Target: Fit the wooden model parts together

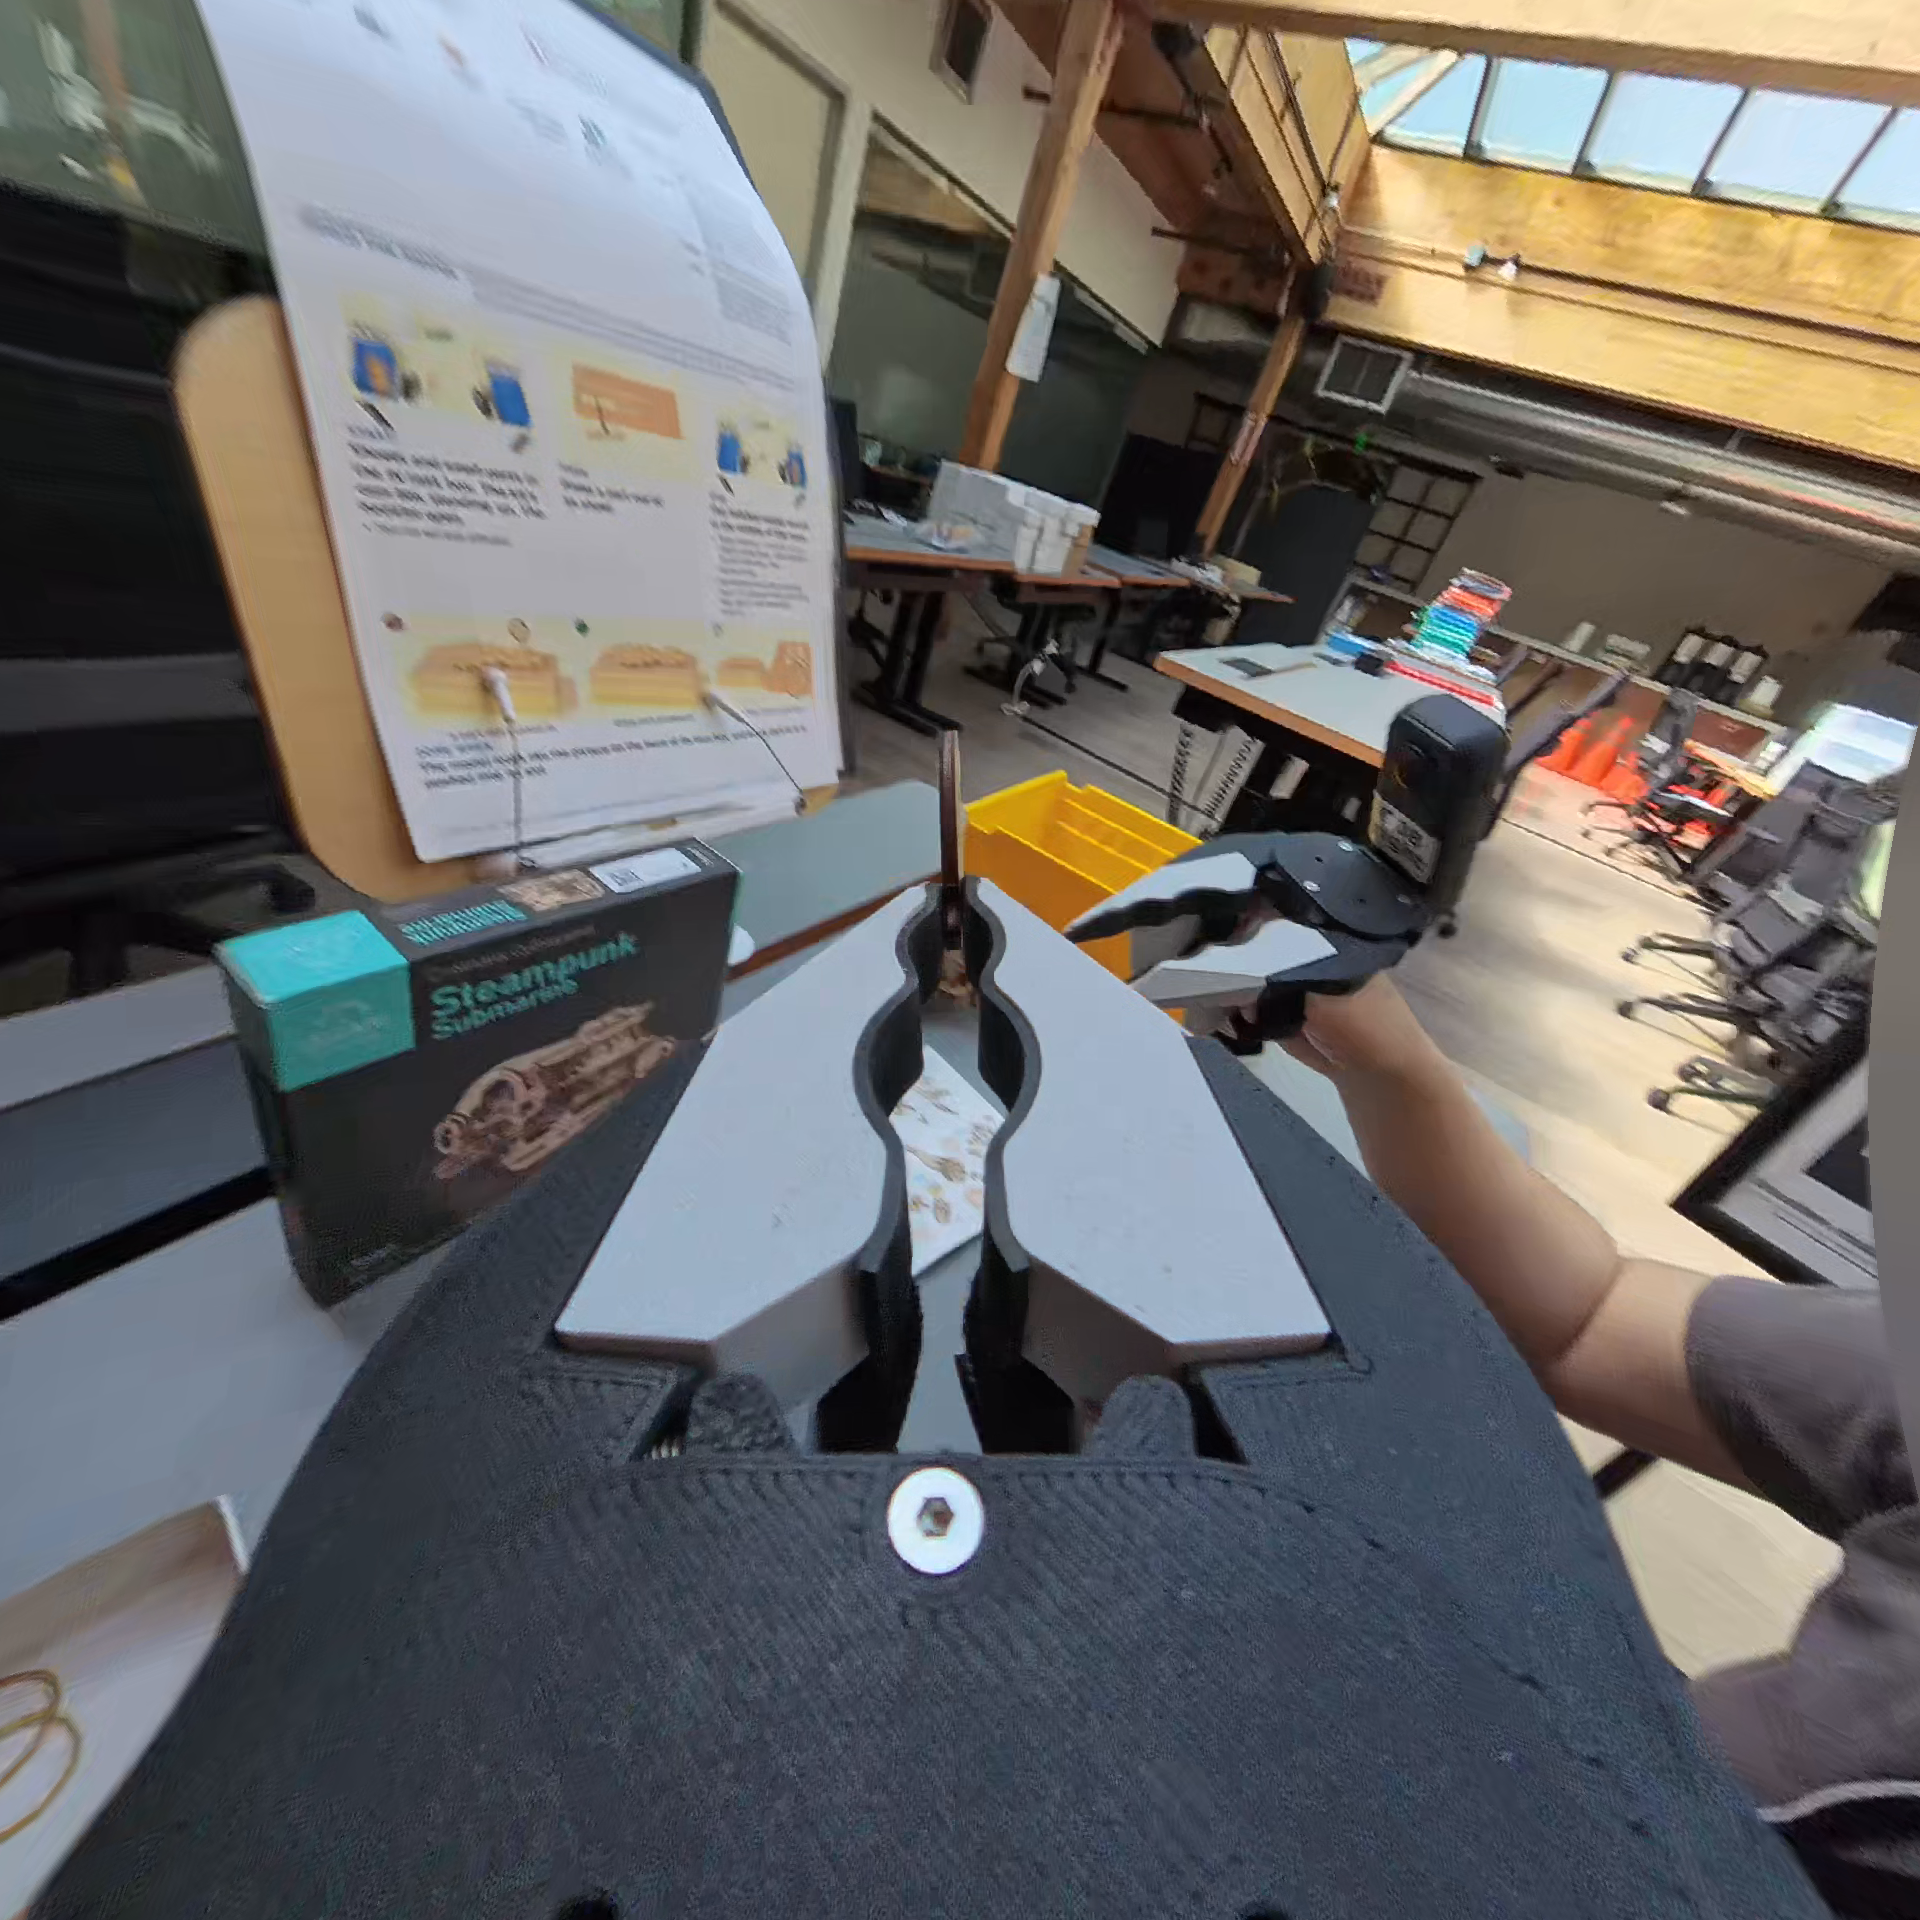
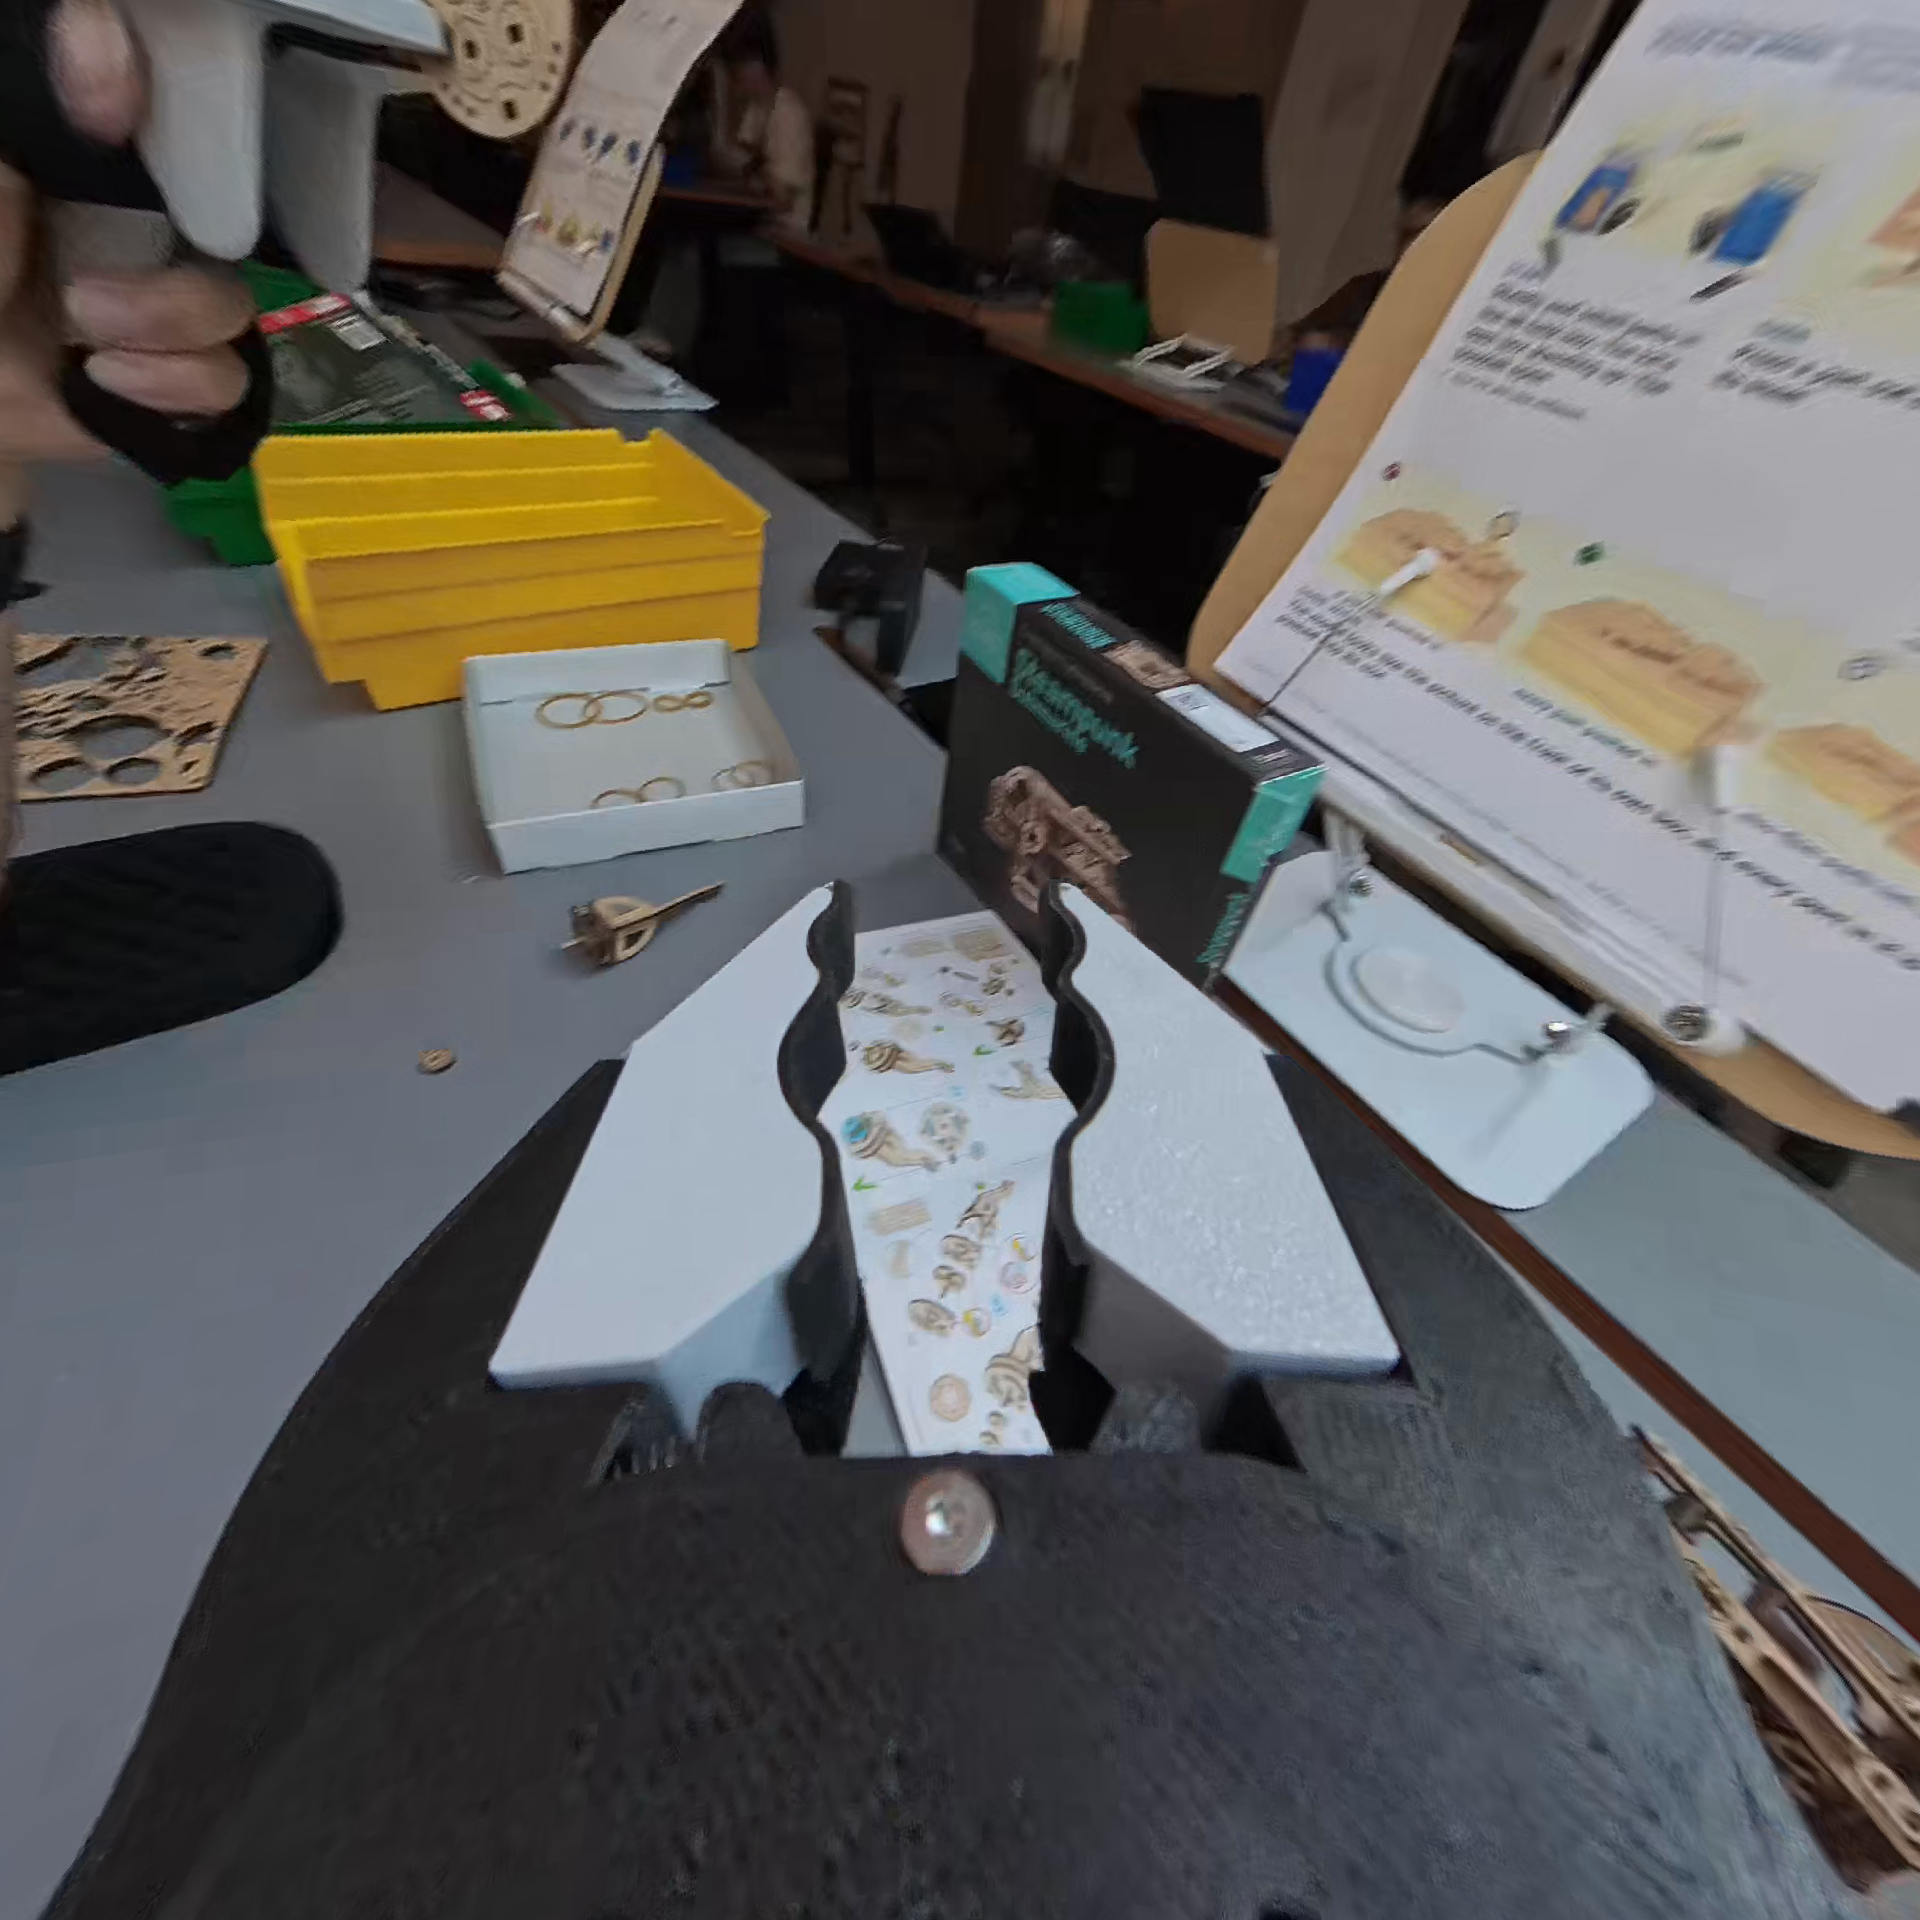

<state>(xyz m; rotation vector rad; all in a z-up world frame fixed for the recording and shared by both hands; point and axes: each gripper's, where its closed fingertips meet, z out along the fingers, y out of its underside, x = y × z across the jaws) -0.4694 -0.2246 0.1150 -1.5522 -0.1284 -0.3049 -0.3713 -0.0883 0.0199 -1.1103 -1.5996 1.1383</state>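
My left gripper (image 1: 953, 914) is shut on a thin round wooden disc (image 1: 950, 821), which I see edge-on standing up from the fingertips. In the right wrist view the same disc (image 2: 499, 62) is held high at the top left, flat face showing its cut-outs. My right gripper (image 2: 948, 914) is open and empty above a picture booklet (image 2: 935, 1143) on the grey table (image 2: 312, 1195). It also shows in the left wrist view (image 1: 1107, 961), to the right of the disc and apart from it. A small wooden part (image 2: 634, 920) lies on the table left of my right gripper. A partly built wooden model (image 2: 1808, 1683) shows at the bottom right.
Stacked yellow bins (image 2: 499, 551), a white tray (image 2: 499, 821) with rubber bands, a punched wooden sheet (image 2: 114, 707), a black pad (image 2: 156, 935) and a tiny wooden ring (image 2: 436, 1060) lie to the left. A dark kit box (image 2: 1112, 769) and an instruction stand (image 2: 1558, 520) are to the right. Across from one pair of fingers to the other is roughly 20 centimetres.
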